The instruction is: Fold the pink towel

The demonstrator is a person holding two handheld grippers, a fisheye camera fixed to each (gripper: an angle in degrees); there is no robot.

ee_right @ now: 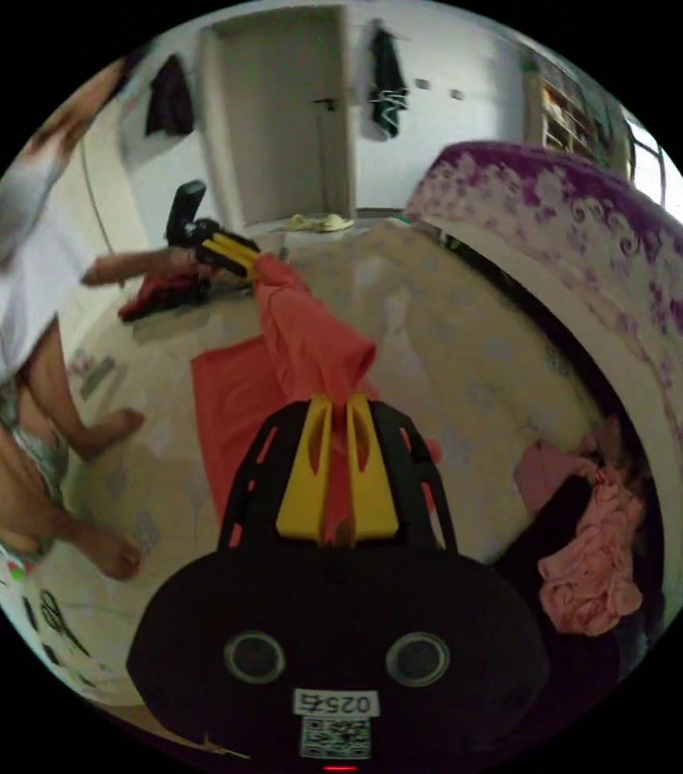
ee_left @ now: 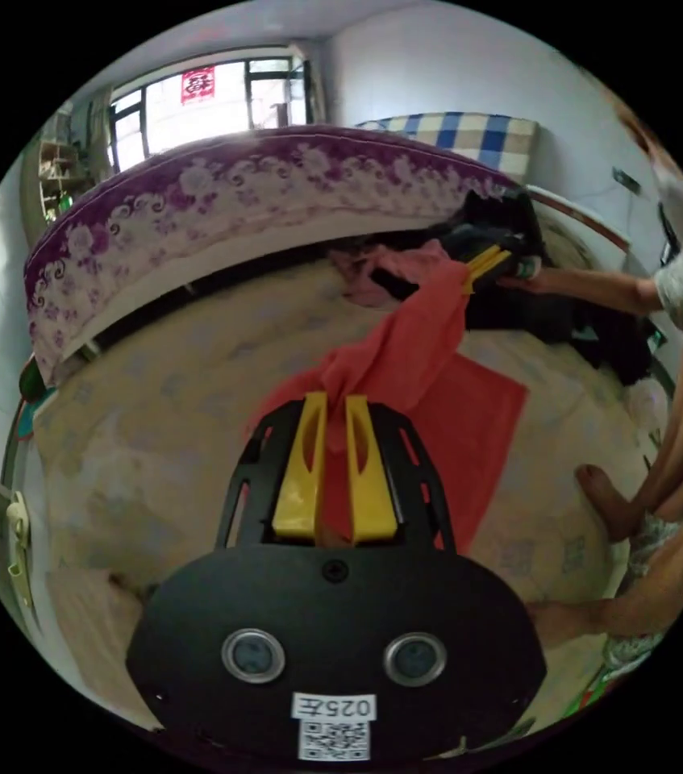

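Between both hand-held grippers [ee_left: 336, 397] [ee_right: 339, 398], soft pink towel [ee_left: 406, 355] sags, creased.

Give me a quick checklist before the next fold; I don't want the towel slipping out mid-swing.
1. Left gripper shut on the towel: ok.
2. Right gripper shut on the towel: ok.
3. Towel stretched between the two grippers without twisting: not ok, the lifted edge is bunched.
4. Lower part of the towel flat on the mat: ok.
5. Pile of clothes apart from the towel: ok.
6. Person's feet off the towel: ok.
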